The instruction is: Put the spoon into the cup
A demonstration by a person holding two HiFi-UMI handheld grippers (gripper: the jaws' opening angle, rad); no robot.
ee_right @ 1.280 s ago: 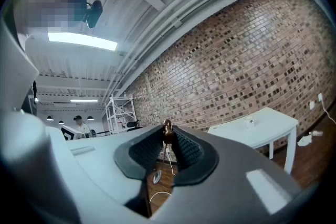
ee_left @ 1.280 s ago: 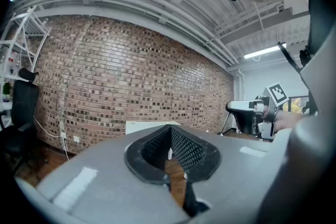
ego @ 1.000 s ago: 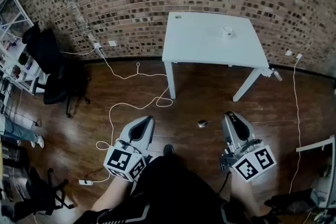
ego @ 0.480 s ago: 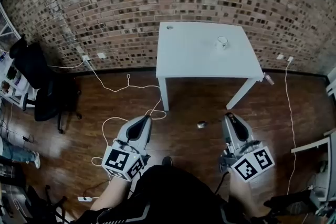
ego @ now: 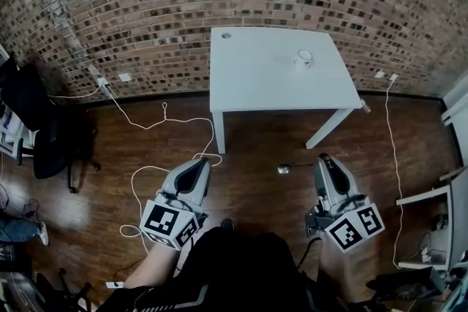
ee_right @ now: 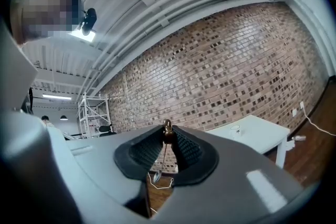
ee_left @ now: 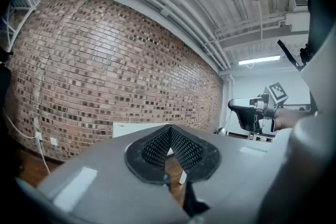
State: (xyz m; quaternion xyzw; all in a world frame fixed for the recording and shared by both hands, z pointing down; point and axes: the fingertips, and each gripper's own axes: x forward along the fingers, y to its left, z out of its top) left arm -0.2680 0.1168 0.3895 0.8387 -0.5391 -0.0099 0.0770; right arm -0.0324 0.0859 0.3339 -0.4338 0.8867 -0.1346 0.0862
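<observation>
A white cup [ego: 304, 57] stands on the far right part of the white table [ego: 248, 77] against the brick wall. My right gripper [ego: 324, 158] is shut on the handle end of a metal spoon [ego: 283, 169], whose bowl sticks out to the left over the wooden floor. In the right gripper view the spoon [ee_right: 157, 174] hangs down from the jaw tips of that gripper [ee_right: 168, 129], with the cup [ee_right: 235, 128] far off on the table [ee_right: 260, 132]. My left gripper [ego: 201, 162] is shut with nothing in it [ee_left: 169, 128]. Both grippers are well short of the table.
A black office chair [ego: 51, 139] stands at the left. White cables [ego: 157, 170] loop over the wooden floor between me and the table, and another cable [ego: 387, 150] runs down the right side. A white unit [ego: 435, 193] sits at the right edge.
The table and cup have come lower and nearer in the head view, and the chair has slid left. Both grippers keep their pose, the spoon still in the right one.
</observation>
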